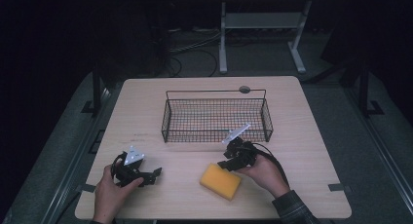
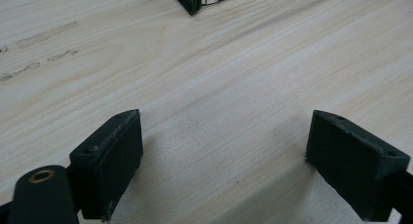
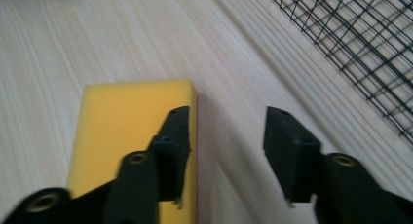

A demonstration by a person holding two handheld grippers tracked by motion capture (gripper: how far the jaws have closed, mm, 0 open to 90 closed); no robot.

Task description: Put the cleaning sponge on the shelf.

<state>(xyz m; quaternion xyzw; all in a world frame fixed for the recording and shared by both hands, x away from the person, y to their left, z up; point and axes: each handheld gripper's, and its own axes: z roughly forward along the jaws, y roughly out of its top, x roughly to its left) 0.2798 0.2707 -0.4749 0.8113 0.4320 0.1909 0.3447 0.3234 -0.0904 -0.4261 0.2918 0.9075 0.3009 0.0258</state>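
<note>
The yellow rectangular foam sponge (image 1: pixel 220 181) lies flat on the pale wooden table (image 1: pixel 146 107), near the front edge and nearer than the black wire basket (image 1: pixel 216 118). Its long axis runs from far left to near right. Its top is plain yellow, with a reddish layer along one side. The right gripper (image 1: pixel 229 161) hovers at its far edge, jaws parted, one over the sponge, gripping nothing. The left gripper (image 1: pixel 152 177), off to the left, stands wide apart over bare wood.

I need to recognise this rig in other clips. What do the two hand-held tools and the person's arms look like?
Both tools are black. The left tool and right tool each carry a grey three-cornered plate on top. Their jaws are blocky black pads on arms with brass-coloured rivets, as the gripper views show. A black cable loops from the right tool. The right hand comes out of a dark plaid sleeve.
</note>
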